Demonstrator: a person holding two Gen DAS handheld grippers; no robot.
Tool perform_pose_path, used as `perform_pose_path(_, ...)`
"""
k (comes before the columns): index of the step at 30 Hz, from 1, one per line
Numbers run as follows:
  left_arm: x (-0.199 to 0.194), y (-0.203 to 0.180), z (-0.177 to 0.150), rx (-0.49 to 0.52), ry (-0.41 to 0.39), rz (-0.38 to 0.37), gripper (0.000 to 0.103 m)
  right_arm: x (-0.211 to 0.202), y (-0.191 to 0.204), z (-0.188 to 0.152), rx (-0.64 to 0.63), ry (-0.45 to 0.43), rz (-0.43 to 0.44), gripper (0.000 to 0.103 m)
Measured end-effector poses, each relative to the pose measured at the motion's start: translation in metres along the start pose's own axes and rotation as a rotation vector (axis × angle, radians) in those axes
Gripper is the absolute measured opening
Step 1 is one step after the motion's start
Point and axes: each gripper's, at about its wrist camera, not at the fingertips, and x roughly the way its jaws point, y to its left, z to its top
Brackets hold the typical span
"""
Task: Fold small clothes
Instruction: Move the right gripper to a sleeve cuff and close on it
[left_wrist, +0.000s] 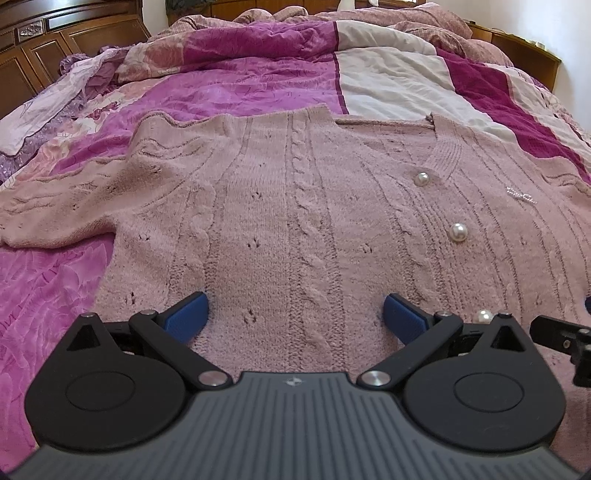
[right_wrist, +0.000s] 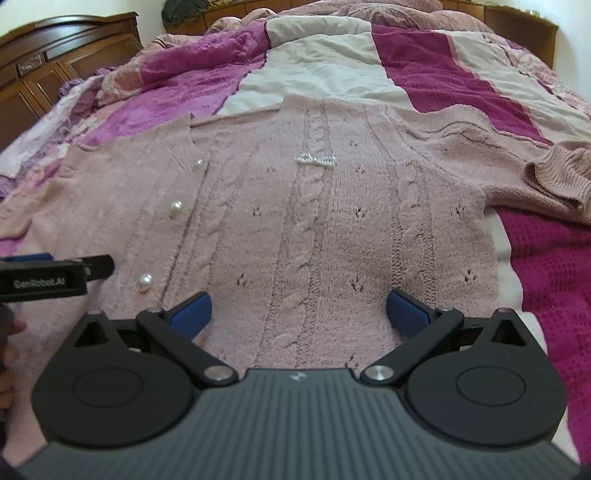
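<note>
Left gripper (left_wrist: 295, 314) jaws spread wide, nothing between the blue pads (left_wrist: 186, 315), both pad tips low over the pink knit cardigan (left_wrist: 280, 206) near its bottom hem; whether the pads touch the knit I can't tell. Right gripper (right_wrist: 298, 312) same deal, jaws spread wide, empty, blue fingertips (right_wrist: 406, 313) over the lower part of the cardigan's other front half. In the right wrist view the left gripper's black body pokes in at 9 o'clock with a bit of a hand (right_wrist: 7, 354) under it; in the left wrist view a black piece of the right gripper shows at 3 o'clock. Cardigan lies flat, front up, spread on the bed, neckline at 12 o'clock away from both grippers, buttoned strip running between the two. Pearl buttons (left_wrist: 457, 232) in a line, at 1 to 3 o'clock in the left view, at 9 to 10 o'clock in the right view. Small sparkly bow trim (right_wrist: 316, 159) on the chest at 12 o'clock in the right view. One sleeve (left_wrist: 55, 210) bunched out at 9 o'clock in the left view, the other sleeve (right_wrist: 554, 173) crumpled at 2 o'clock in the right view. Under it a patchwork quilt (left_wrist: 240, 92) in magenta, pink and off-white, rumpled toward 12 o'clock. Dark wood cabinet (left_wrist: 44, 48) at 10 o'clock past the bed.
</note>
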Motion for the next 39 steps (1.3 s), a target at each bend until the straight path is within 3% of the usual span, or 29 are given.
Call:
perform_pose_path(7,-0.021,-0.003,0.016,-0.015,0.000,-0.036,0.103,-0.031,-0.025,0.026,-0.033,-0.060,0.021,0.103)
perform_pose_path(17,-0.040,-0.018,0.036,-0.006,0.027,-0.021,0.103,-0.036,-0.114,0.064,-0.029,-0.116,-0.113,0.102)
perform_pose_path(22,-0.040,-0.024,0.038,0.004,0.044,-0.001,0.103,-0.019,-0.156,0.070,-0.014,-0.093,-0.179,0.093)
perform_pose_path(26,-0.039,-0.027,0.038,0.005,0.059,0.012,0.103,-0.006,-0.176,0.072,-0.021,-0.067,-0.193,0.075)
perform_pose_path(34,-0.037,-0.029,0.041,0.006,0.088,0.040,0.103,0.010,-0.189,0.067,-0.029,-0.039,-0.187,0.058)
perform_pose_path(37,-0.038,-0.027,0.040,-0.002,0.087,0.042,0.103,0.010,-0.191,0.067,-0.035,-0.043,-0.187,0.049)
perform_pose_path(39,-0.039,-0.027,0.040,-0.004,0.089,0.042,0.103,0.008,-0.194,0.068,-0.028,-0.042,-0.187,0.037)
